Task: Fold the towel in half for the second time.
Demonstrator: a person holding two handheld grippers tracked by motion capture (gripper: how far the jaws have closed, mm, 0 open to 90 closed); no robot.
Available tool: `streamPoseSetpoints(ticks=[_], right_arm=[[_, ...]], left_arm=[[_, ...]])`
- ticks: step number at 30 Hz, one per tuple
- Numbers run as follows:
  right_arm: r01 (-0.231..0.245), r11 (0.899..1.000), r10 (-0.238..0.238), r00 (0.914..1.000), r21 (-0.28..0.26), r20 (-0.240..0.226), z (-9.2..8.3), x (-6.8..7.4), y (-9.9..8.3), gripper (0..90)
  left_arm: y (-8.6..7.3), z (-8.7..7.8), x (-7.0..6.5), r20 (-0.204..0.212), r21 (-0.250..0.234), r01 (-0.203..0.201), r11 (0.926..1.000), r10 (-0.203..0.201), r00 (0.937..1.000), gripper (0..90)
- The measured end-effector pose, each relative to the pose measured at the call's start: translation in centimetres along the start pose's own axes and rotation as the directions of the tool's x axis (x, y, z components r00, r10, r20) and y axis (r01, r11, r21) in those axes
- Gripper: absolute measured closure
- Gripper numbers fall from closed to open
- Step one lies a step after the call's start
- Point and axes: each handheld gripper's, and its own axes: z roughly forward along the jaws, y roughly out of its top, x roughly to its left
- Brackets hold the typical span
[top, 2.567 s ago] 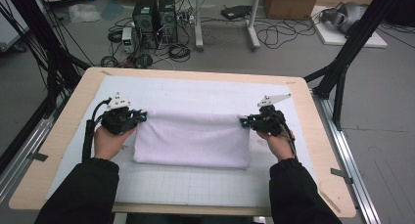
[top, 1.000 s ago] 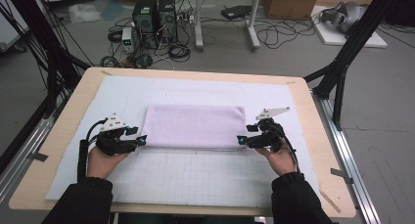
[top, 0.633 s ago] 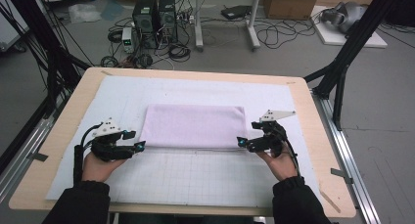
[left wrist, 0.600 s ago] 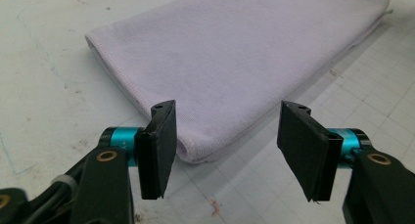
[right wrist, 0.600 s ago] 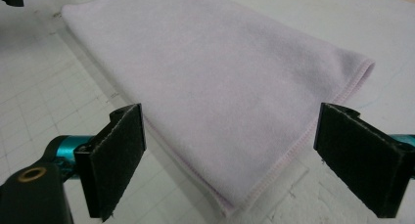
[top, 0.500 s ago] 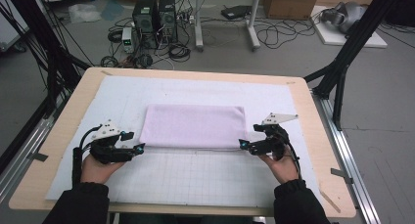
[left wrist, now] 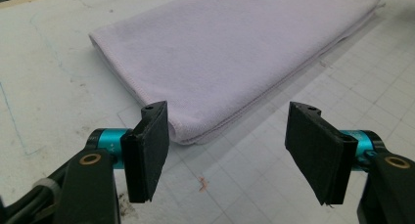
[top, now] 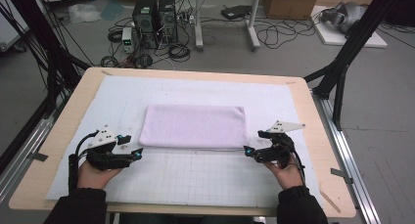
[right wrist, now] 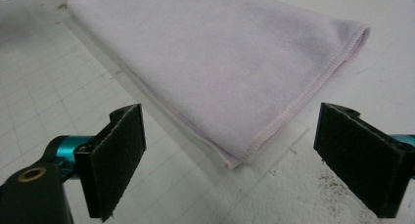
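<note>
A folded lilac towel (top: 193, 126) is seen lying flat at the centre of the high view, on the white mat (top: 195, 175) of the table (top: 313, 136). The left tongs (top: 138, 152) at lower left and the right tongs (top: 246, 149) at lower right have just been opening; both are held wide open, just off the towel's near corners, with nothing gripped.

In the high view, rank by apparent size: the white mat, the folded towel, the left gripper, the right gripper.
1. White mat, largest.
2. Folded towel.
3. Left gripper and right gripper: they look alike in size, so I won't rank one above the other.
</note>
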Motion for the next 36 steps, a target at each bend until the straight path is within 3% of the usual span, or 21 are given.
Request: streamPoseSetpoints(ticks=[4, 11, 26, 36], right_arm=[[0.013, 1.000, -0.013, 0.9999, -0.003, 0.002, -0.3, 0.5, -0.2, 10.9], [0.014, 0.998, -0.014, 0.9999, -0.056, -0.003, -1.7, 1.3, -0.5, 11.0], [0.006, 0.997, -0.004, 0.9997, -0.081, 0.024, -3.9, 1.9, -2.0, 10.8], [0.025, 0.998, -0.022, 0.9984, -0.056, 0.051, -4.8, 2.1, -3.3, 10.8]], left_arm=[[-0.3, -0.3, -0.1, -0.003, -0.004, -0.001, 1.0000, 0.001, 1.0000, 31.5], [-0.5, -0.8, -0.3, -0.006, -0.009, 0.004, 0.9999, -0.004, 1.0000, 28.9], [-1.0, -1.6, -1.0, 0.006, -0.022, 0.003, 0.9997, -0.002, 1.0000, 26.8], [-1.5, -2.6, -0.8, -0.019, -0.036, 0.007, 0.9993, -0.008, 0.9998, 26.9]])
